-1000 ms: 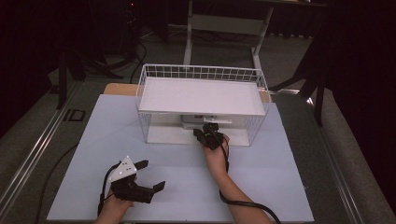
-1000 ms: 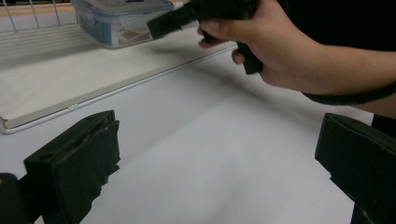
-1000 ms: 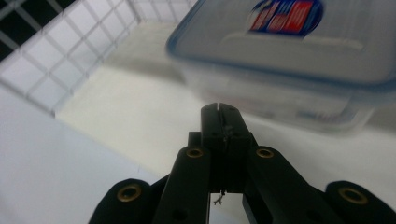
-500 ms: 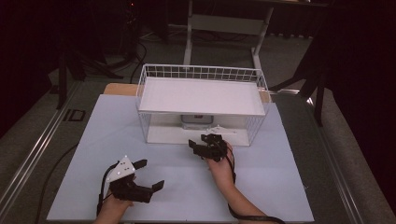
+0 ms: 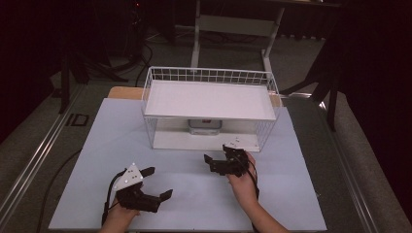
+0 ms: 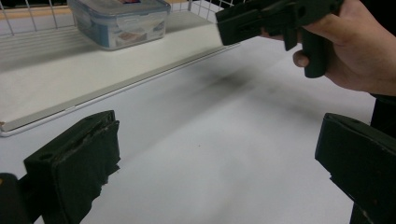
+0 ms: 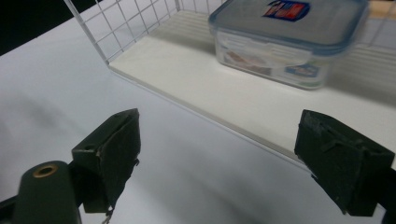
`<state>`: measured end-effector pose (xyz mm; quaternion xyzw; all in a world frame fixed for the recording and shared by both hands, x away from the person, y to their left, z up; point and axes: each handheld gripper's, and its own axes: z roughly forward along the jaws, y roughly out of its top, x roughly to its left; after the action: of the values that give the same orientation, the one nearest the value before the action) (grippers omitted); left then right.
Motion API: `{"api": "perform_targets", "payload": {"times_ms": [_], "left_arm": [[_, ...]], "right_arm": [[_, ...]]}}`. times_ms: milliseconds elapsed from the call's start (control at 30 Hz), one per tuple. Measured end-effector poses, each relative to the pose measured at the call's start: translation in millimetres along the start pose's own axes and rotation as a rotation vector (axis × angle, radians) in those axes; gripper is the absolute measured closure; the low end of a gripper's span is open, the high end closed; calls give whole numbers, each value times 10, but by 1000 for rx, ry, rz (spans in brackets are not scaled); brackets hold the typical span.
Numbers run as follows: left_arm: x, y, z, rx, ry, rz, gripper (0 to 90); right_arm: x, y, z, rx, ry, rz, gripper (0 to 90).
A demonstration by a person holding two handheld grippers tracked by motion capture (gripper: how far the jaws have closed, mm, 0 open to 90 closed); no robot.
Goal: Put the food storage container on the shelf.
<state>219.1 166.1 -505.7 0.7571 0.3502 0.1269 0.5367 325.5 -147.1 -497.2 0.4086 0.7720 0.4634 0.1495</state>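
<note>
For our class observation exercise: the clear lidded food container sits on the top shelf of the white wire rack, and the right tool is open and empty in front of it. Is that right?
Not quite. The food container sits on the lower shelf of the wire rack, under the bare top shelf, as the high view shows. The rest holds: the right tool is open and empty in front of it.

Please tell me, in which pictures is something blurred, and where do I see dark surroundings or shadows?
High view: the room around the table is very dark, the white shelf bright. Left gripper view: the right gripper is smeared by motion and a soft shadow lies beneath it. Right gripper view: the plastic box looks slightly blurred, its own jaws sharper.
</note>
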Motion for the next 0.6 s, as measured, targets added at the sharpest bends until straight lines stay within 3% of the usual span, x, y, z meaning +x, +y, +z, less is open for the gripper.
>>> {"api": "perform_targets", "payload": {"times_ms": [133, 300, 600], "left_arm": [[8, 3, 1, -3, 1, -7, 8], [22, -1, 12, -3, -16, -7, 7], [14, -3, 15, -5, -17, -2, 8]], "right_arm": [[-19, -37, -117, -3, -4, -8, 146], [-73, -88, -245, -4, 29, 23, 148], [-182, -210, -441, 6, 47, 55, 148]]}}
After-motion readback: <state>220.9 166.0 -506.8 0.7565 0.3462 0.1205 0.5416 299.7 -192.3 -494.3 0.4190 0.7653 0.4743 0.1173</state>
